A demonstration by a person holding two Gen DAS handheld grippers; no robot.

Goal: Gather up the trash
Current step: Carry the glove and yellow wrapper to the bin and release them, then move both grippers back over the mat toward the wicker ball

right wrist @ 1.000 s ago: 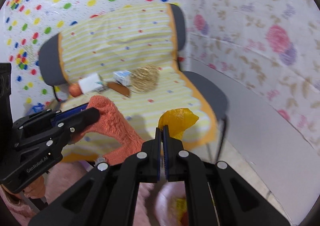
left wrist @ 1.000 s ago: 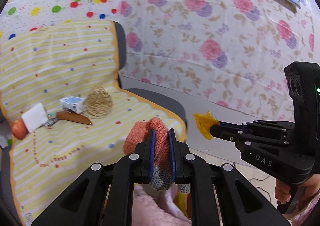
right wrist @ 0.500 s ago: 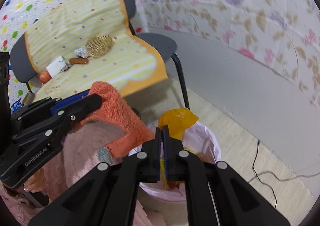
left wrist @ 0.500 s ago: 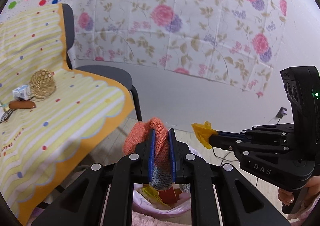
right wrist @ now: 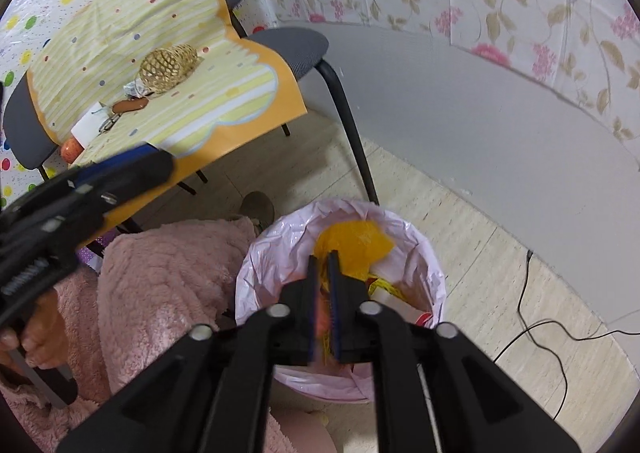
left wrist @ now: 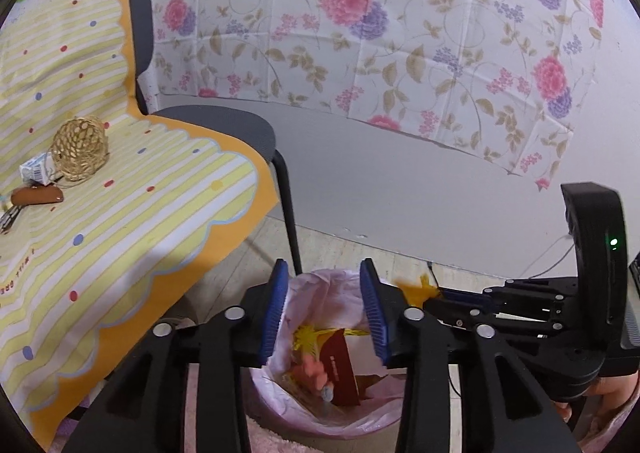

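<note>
A bin lined with a pink bag (left wrist: 320,285) (right wrist: 420,253) stands on the floor by the chair. My left gripper (left wrist: 325,313) is open and empty right above it. The orange knit sock (left wrist: 316,371) lies inside the bin among red and yellow trash. My right gripper (right wrist: 324,281) hangs over the bin with its jaws slightly apart around a yellow-orange scrap (right wrist: 354,243), which also shows at its tip in the left wrist view (left wrist: 418,289).
A chair with a yellow striped cloth (left wrist: 120,213) (right wrist: 180,65) holds a woven ball (left wrist: 80,147), a small carton (left wrist: 36,169), a brown pouch (left wrist: 36,195), a white box (right wrist: 86,127) and keys. A black cable (right wrist: 540,325) lies on the floor. Pink fleece (right wrist: 168,277) is close left.
Both grippers swung from the chair to above the bin. My left gripper opened and the orange sock dropped into the bin. My right gripper lowered with the scrap and its jaws loosened.
</note>
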